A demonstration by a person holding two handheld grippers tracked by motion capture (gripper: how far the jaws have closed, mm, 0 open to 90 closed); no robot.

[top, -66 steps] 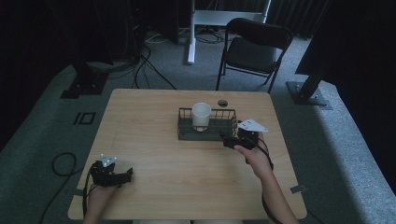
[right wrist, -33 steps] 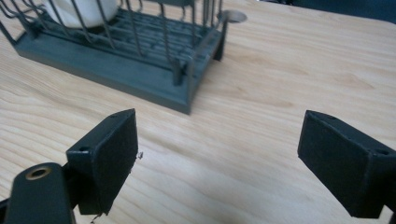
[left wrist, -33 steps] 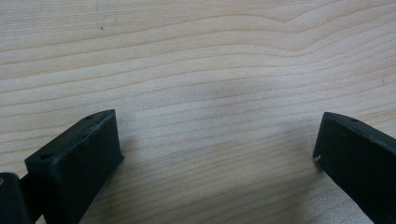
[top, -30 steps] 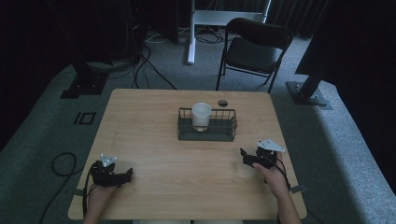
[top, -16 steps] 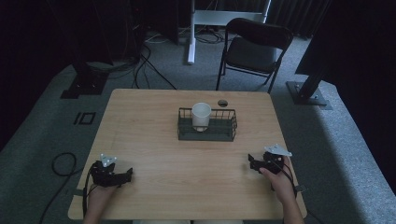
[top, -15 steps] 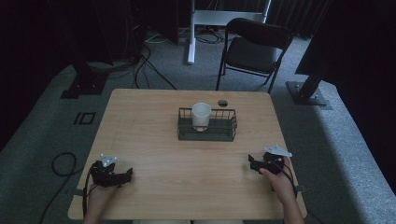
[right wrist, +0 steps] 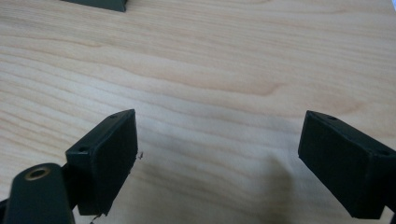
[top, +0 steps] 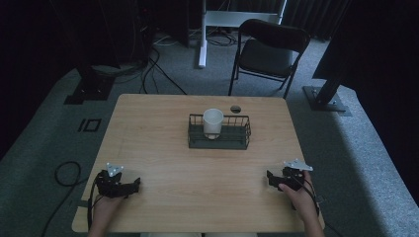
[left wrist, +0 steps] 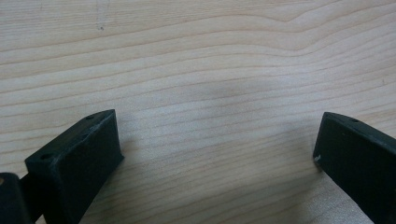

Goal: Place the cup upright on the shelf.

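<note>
A white cup point(top: 213, 121) stands upright in the left part of a dark wire basket point(top: 232, 142) at the middle back of the wooden table point(top: 163, 143). My left gripper point(top: 134, 186) rests near the table's front left corner, held by a hand, and is open; in the left gripper view point(left wrist: 215, 140) its jaws are wide apart over bare wood. My right gripper point(top: 270, 178) lies near the front right edge, also open, with bare wood between its jaws in the right gripper view point(right wrist: 217, 133). A corner of the basket point(right wrist: 100, 4) shows at that view's top left.
A small dark round object point(top: 235, 108) lies on the table just behind the basket. Beyond the table stand a black folding chair point(top: 269, 54), a white desk leg point(top: 202, 34) and cables on the grey carpet. A black stand base point(top: 326, 98) sits at the right.
My right gripper has drawn back from beside the basket to the table's front right edge and come to rest there. The left gripper has not moved.
</note>
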